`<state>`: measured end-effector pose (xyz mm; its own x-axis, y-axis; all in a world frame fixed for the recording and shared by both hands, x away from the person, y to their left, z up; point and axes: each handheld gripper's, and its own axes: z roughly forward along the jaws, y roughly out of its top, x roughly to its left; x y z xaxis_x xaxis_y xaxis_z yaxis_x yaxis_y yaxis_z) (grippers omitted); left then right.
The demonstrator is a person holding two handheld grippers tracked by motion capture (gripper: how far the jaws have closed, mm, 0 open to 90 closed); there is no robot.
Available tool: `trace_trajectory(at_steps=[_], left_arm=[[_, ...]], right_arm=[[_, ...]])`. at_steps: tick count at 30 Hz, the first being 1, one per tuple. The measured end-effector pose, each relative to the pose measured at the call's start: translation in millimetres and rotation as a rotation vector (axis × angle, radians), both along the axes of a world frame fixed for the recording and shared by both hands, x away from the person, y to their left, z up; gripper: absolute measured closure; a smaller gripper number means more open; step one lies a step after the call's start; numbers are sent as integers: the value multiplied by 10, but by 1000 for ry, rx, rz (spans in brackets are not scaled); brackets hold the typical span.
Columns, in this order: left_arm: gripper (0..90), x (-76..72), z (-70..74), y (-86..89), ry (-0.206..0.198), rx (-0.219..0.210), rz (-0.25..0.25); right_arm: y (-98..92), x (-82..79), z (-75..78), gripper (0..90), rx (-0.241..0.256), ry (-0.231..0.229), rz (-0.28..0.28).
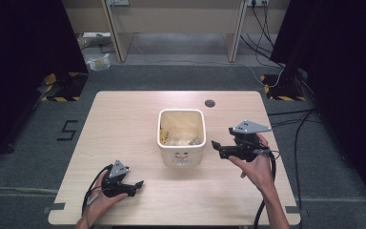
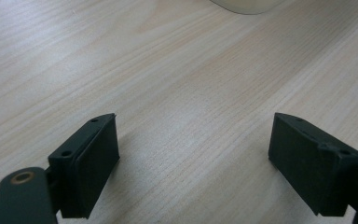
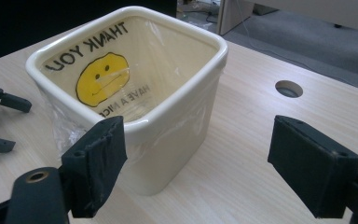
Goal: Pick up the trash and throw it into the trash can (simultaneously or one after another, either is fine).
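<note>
A cream square bin point(image 1: 181, 137) stands at the middle of the wooden table point(image 1: 124, 119), lined with a clear plastic bag printed with a yellow smiley face and "THANK YOU" point(image 3: 103, 79). The bin point(image 3: 135, 88) is close ahead of my right gripper point(image 3: 214, 163), which is open and empty, held above the table just right of the bin point(image 1: 224, 142). My left gripper point(image 1: 136, 187) rests low near the table's front left, open with bare wood between its jaws point(image 2: 193, 163). A sliver of the bin's base point(image 2: 247, 5) shows at the top of the left gripper view.
A round cable hole point(image 1: 209, 103) sits near the table's far edge, also seen as a hole point(image 3: 289, 88) in the right gripper view. Black curtains flank both sides. Cables point(image 1: 286, 71) run over the grey floor at the right. A desk frame point(image 1: 176, 28) stands beyond the table.
</note>
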<state>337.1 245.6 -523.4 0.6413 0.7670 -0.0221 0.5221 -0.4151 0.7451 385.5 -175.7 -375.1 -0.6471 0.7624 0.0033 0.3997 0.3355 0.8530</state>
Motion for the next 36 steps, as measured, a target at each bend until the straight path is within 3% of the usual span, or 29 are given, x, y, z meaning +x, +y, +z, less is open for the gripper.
trace_trajectory(at_steps=[7, 36], left_arm=[[149, 0, 0, 0, 0, 0, 0], [149, 0, 0, 1, 1, 1, -1]], right_arm=[[-43, -87, -73, 175, -17, 16, 2], [-151, -297, -299, 172, -28, 9, -17]])
